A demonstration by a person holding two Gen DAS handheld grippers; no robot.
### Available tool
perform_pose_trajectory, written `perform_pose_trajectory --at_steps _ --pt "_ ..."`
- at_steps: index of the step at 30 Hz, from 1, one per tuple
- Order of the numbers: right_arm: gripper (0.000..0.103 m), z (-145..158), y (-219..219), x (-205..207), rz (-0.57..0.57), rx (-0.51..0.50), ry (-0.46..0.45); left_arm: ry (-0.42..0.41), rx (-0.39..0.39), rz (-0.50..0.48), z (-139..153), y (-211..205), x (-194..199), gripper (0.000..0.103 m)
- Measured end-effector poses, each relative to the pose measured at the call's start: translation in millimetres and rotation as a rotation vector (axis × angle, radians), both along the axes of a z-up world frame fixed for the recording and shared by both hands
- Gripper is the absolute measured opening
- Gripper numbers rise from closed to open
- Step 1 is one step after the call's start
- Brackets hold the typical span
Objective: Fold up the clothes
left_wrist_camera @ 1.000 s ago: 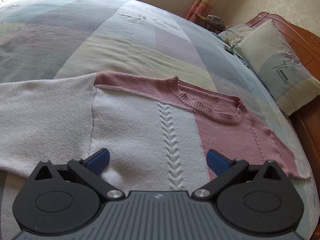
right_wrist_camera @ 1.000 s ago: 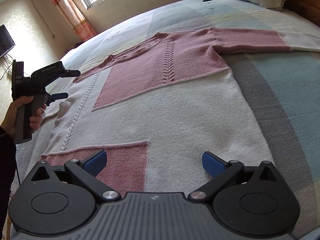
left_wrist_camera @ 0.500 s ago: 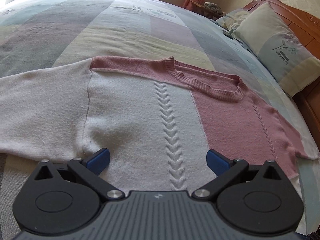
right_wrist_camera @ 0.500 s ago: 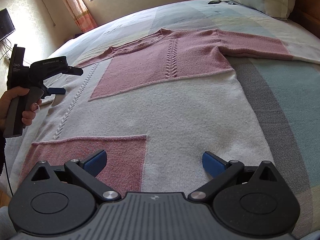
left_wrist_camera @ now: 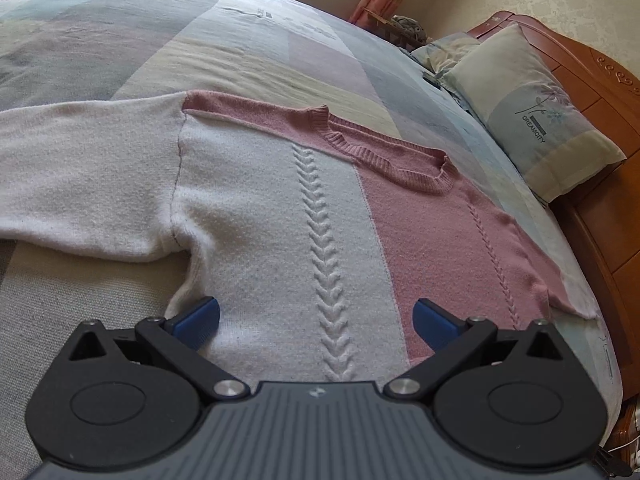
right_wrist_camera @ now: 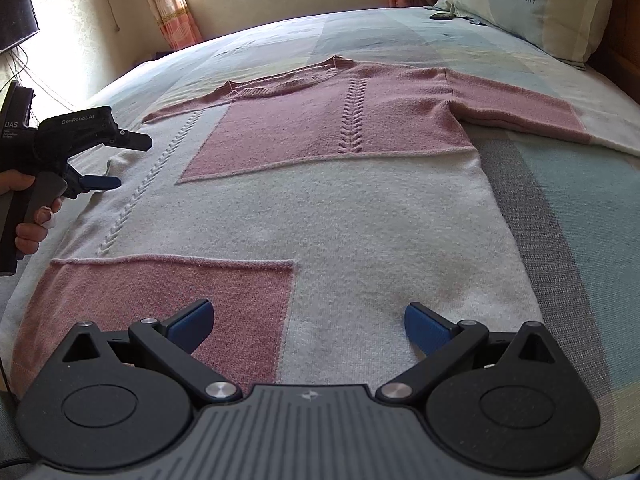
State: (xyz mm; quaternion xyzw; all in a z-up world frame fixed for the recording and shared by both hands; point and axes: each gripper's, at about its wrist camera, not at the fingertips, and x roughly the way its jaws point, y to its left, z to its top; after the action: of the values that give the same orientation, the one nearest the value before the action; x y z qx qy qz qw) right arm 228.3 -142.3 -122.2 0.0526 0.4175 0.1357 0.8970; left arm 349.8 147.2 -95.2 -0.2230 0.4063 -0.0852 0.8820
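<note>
A white and pink knit sweater point(right_wrist_camera: 352, 208) lies flat on the bed with both sleeves spread out; it also shows in the left wrist view point(left_wrist_camera: 280, 208). My left gripper point(left_wrist_camera: 316, 318) is open and empty, low over the sweater's side below the white sleeve's armpit. In the right wrist view the left gripper point(right_wrist_camera: 116, 160) hovers at the sweater's left edge. My right gripper point(right_wrist_camera: 308, 322) is open and empty over the sweater's lower hem, near the pink patch point(right_wrist_camera: 168, 292).
The bed has a pastel patchwork cover point(right_wrist_camera: 568, 200). A pillow point(left_wrist_camera: 532, 116) leans on the wooden headboard point(left_wrist_camera: 600, 200) at the right. A window with curtains point(right_wrist_camera: 168, 4) and a dark screen point(right_wrist_camera: 18, 20) stand beyond the bed.
My left gripper has drawn back toward the sweater's side edge, showing the armpit and bedcover. My right gripper has moved back to the hem. Both stay open.
</note>
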Motion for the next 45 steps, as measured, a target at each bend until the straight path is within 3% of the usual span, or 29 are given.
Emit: perform_pose_trajectory --at_steps 3,6,14,17,21,23,26,29,38,45 --pt "0.103 -0.1 0.6 -0.3 0.002 -0.004 -0.001 -0.003 -0.031 -0.021 -1.9 -6.8 -6.7 0.102" --pt "0.103 0.3 1.0 0.0 0.002 -0.006 0.001 -0.011 0.014 -0.026 -5.7 -10.4 -7.7 0.102" --pt "0.103 1.5 -1.7 -0.1 0.003 0.01 0.007 -0.114 0.016 0.17 42.7 60.2 -25.8 0.102" --pt "0.103 2.4 -3.5 -0.2 -0.004 0.025 0.012 -0.133 -0.014 0.319 44.0 109.1 -35.6 0.102" --pt "0.103 9.1 -12.0 -0.7 -0.005 0.136 0.001 -0.11 -0.051 0.476 23.1 162.8 -51.1 0.102" --pt "0.103 13.9 -16.2 -2.4 0.002 0.21 -0.022 -0.098 -0.095 0.53 7.8 184.7 -59.2 0.102" --pt "0.103 20.1 -14.3 -5.6 0.006 0.245 -0.073 -0.098 -0.172 0.601 -13.6 207.6 -69.8 0.102" --pt "0.103 20.1 -11.1 -4.8 0.012 0.253 -0.083 -0.17 -0.245 0.617 -26.8 218.4 -75.9 0.102" --pt "0.103 16.5 -15.6 -1.7 -0.024 0.298 -0.081 -0.256 -0.24 0.667 -34.6 231.6 -61.1 0.102" --pt "0.103 12.9 -17.2 0.4 -0.037 0.293 -0.067 -0.32 -0.29 0.776 -40.2 255.5 -60.6 0.102"
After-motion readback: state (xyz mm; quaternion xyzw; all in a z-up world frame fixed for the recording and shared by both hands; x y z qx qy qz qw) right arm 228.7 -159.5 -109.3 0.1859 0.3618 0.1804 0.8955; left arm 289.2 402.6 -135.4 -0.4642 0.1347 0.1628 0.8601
